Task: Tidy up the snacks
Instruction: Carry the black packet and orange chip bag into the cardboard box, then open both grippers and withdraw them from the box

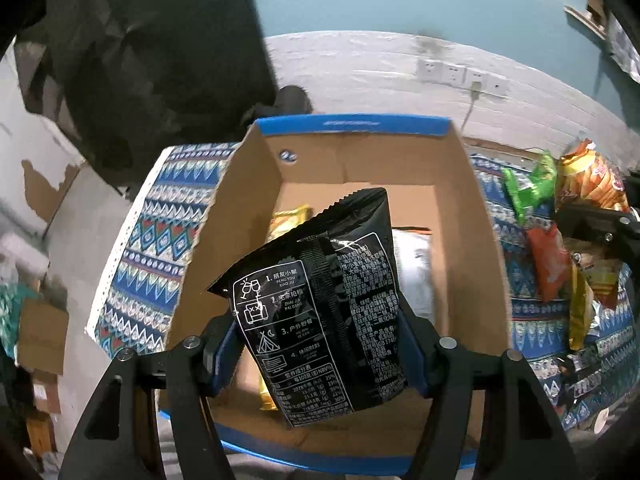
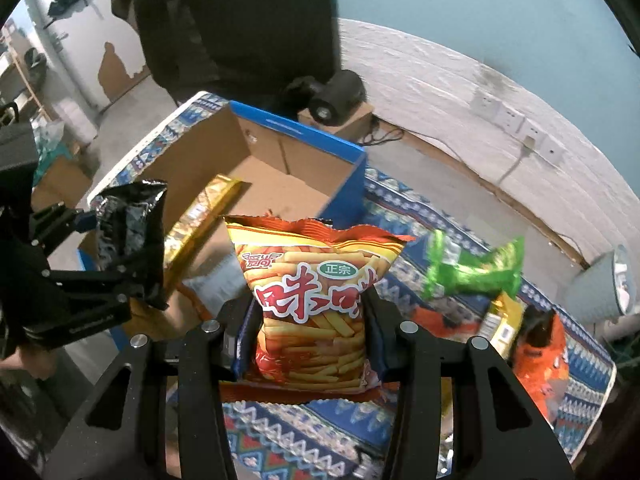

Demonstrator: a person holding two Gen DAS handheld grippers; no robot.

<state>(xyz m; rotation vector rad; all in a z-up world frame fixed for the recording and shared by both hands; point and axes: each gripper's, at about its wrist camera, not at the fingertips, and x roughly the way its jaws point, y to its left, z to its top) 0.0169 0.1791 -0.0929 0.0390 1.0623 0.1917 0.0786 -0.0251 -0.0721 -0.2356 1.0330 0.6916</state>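
Observation:
My left gripper (image 1: 320, 348) is shut on a black snack bag (image 1: 320, 312) with white print, held above the open cardboard box (image 1: 352, 152). A gold packet (image 1: 288, 218) and a white packet (image 1: 412, 264) lie inside the box. My right gripper (image 2: 308, 336) is shut on a red and yellow bag of fry-shaped snacks (image 2: 316, 304), held over the patterned cloth just right of the box (image 2: 304, 156). The right wrist view also shows the left gripper (image 2: 120, 256) with the black bag (image 2: 128, 220) at the left.
Green (image 2: 472, 268), yellow (image 2: 504, 320) and orange (image 2: 544, 364) packets lie on the blue patterned cloth (image 2: 320, 432) to the right. A white lamp (image 2: 600, 284) stands at the far right. A black speaker (image 2: 336, 98) sits behind the box. Wall sockets (image 1: 460, 74) line the back wall.

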